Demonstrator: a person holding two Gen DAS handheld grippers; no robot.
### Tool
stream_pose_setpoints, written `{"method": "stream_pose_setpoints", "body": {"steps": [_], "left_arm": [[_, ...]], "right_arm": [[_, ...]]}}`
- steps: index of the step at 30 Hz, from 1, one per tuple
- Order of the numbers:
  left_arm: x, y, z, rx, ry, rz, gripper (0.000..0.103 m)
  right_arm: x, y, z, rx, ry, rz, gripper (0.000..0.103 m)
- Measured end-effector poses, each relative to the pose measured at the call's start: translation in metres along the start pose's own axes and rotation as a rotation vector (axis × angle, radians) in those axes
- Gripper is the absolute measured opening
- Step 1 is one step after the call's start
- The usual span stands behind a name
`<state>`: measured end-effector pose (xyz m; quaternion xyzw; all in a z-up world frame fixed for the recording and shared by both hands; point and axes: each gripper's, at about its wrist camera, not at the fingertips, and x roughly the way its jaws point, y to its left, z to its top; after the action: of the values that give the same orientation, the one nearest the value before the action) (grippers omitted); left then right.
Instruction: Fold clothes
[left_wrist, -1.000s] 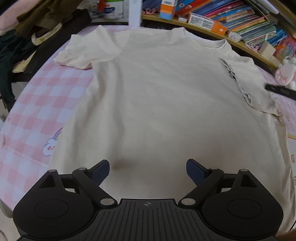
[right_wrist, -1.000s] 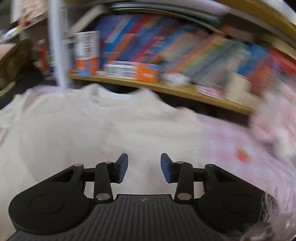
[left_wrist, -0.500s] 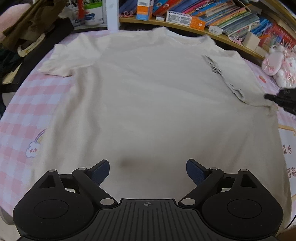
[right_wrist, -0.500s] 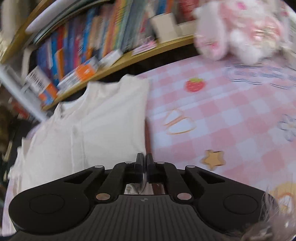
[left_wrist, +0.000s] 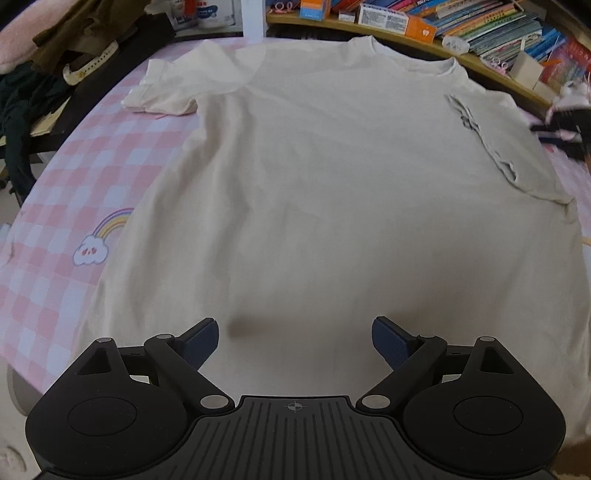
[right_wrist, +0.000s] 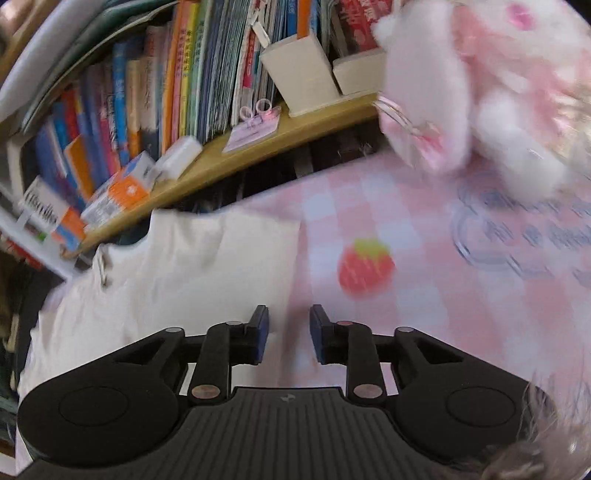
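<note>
A cream T-shirt (left_wrist: 332, 192) lies flat, front down, on the pink checked cloth (left_wrist: 92, 177), collar toward the bookshelf. Its left sleeve (left_wrist: 166, 88) is spread out; its right sleeve (left_wrist: 517, 147) is folded in over the body. My left gripper (left_wrist: 295, 332) hovers open and wide over the hem area, holding nothing. My right gripper (right_wrist: 289, 321) is open with a narrow gap and nothing in it, just above the shirt's right shoulder edge (right_wrist: 221, 266) where it meets the cloth. In the left wrist view the right gripper (left_wrist: 557, 129) is a dark blur beyond the folded sleeve.
A wooden shelf (right_wrist: 258, 151) packed with books and boxes runs along the far side. A pink and white plush toy (right_wrist: 480, 92) sits at the far right. Dark clothes (left_wrist: 55, 55) are heaped at the far left. The table edge (left_wrist: 14, 369) is at the near left.
My right gripper was shut half a second ago and has since opened, swinging toward the shirt's shoulder edge. The left gripper stayed open and drifted slightly over the hem.
</note>
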<state>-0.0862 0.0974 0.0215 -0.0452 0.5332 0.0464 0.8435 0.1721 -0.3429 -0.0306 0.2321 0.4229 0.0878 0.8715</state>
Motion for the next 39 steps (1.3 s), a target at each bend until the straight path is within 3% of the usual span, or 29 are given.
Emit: {"method": "stream_pose_setpoints", "body": {"steps": [2,4,5,8,15,17,19,20,26,39], "left_arm": [[-0.001,0.004,-0.002,-0.021,0.004,0.013,0.092],[-0.003,0.008,-0.004,-0.043,0.002,0.024,0.092],[-0.004,0.01,-0.004,-0.053,-0.001,0.028,0.092],[-0.005,0.012,-0.002,-0.07,-0.008,0.031,0.092],[-0.005,0.005,-0.003,-0.036,-0.009,0.015,0.092],[-0.005,0.003,-0.001,-0.032,-0.015,0.007,0.092],[-0.006,0.002,0.0,-0.029,-0.022,0.0,0.092],[-0.006,0.001,0.002,-0.027,-0.026,-0.005,0.092],[-0.002,-0.006,0.012,-0.013,-0.051,-0.038,0.092],[-0.003,-0.023,0.019,0.023,-0.105,-0.095,0.092]], "right_arm": [[0.013,-0.002,0.018,0.009,0.001,0.005,0.023],[0.025,-0.002,0.034,0.012,0.006,-0.004,0.016],[0.028,0.0,0.038,-0.001,0.008,-0.04,0.002],[0.028,0.002,0.038,-0.029,-0.036,-0.134,0.002],[0.03,0.004,0.036,-0.079,-0.051,-0.161,0.002],[0.027,0.003,0.036,-0.085,-0.038,-0.156,0.008],[0.018,0.004,0.032,-0.093,-0.043,-0.146,0.034],[0.01,0.004,0.029,-0.1,-0.052,-0.14,0.035],[-0.05,0.015,-0.028,-0.207,-0.058,-0.099,0.035],[-0.144,0.047,-0.154,-0.297,-0.064,-0.156,0.044]]}}
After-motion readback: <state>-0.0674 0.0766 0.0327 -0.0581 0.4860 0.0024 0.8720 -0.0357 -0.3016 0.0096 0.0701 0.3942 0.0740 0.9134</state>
